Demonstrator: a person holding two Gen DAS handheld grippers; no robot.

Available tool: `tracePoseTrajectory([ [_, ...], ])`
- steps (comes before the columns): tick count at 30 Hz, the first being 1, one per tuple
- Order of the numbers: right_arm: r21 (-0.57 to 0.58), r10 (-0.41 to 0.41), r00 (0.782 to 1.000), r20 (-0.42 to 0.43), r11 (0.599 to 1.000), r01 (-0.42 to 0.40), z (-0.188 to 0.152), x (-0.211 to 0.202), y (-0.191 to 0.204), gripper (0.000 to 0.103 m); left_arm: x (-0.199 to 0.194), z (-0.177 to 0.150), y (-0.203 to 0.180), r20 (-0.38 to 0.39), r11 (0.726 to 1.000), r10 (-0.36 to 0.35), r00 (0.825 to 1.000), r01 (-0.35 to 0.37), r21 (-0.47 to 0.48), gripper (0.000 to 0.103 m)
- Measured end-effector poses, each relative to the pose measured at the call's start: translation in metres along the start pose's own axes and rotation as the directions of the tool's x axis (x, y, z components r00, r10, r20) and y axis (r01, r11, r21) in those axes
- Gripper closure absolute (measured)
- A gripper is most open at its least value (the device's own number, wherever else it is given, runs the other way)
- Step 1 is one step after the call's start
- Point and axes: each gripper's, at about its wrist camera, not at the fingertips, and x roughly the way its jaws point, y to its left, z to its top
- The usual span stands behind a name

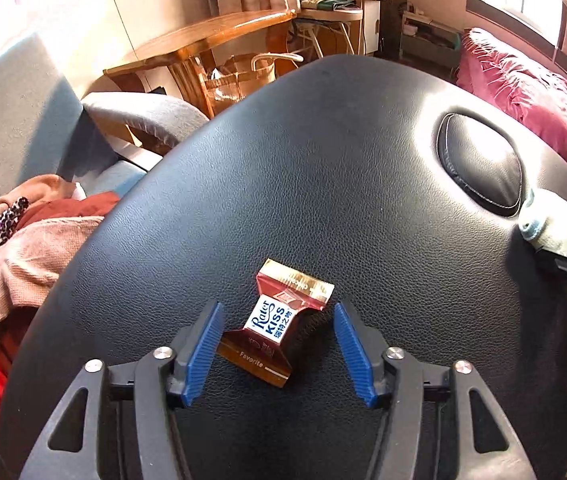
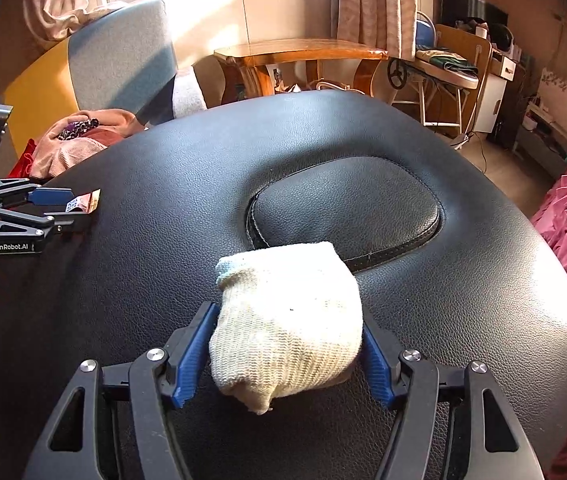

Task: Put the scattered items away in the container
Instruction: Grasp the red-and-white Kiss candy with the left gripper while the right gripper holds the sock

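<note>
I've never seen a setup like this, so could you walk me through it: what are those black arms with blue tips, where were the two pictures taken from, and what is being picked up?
No robot here: a person holds a two-finger gripper in each hand, each with a camera looking along its fingers. One picture is from the left gripper, the other from the right gripper. Both work over a black padded leather surface. The left gripper's blue pads straddle a wrapped Rater Kiss chocolate lying on the surface; a gap shows beside the pads, so it is not gripped yet. The right gripper is closed on a rolled-up cream knit sock. No container appears in either view.
</note>
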Motion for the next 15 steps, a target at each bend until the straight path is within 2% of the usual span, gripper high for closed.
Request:
tracePoseTrajectory([
  [1,0.000,-0.003,1.000,0.000,1.000,0.003,0.001,0.000,0.000,0.038,0.000,0.000,0.001,0.000,1.000,-0.003,1.000,0.003,-0.008,0.054],
  [2,-0.001,-0.006,1.000,0.001,1.000,0.006,0.001,0.000,0.000,0.039,0.000,0.000,0.001,-0.002,1.000,-0.006,1.000,0.006,-0.019,0.064],
  [3,-0.001,-0.010,1.000,0.002,1.000,0.010,0.001,0.000,0.001,0.039,0.000,0.000,0.000,-0.005,1.000,-0.010,1.000,0.010,-0.029,0.067],
  [10,0.001,-0.006,1.000,0.006,1.000,0.006,-0.001,-0.005,0.005,0.041,-0.013,-0.018,-0.016,-0.016,0.997,-0.024,1.000,0.023,-0.071,0.068],
  [15,-0.016,0.035,0.999,0.000,0.999,-0.035,-0.009,-0.014,0.022,0.041,-0.029,-0.042,-0.030,-0.036,0.991,-0.021,0.999,0.016,-0.134,0.068],
])
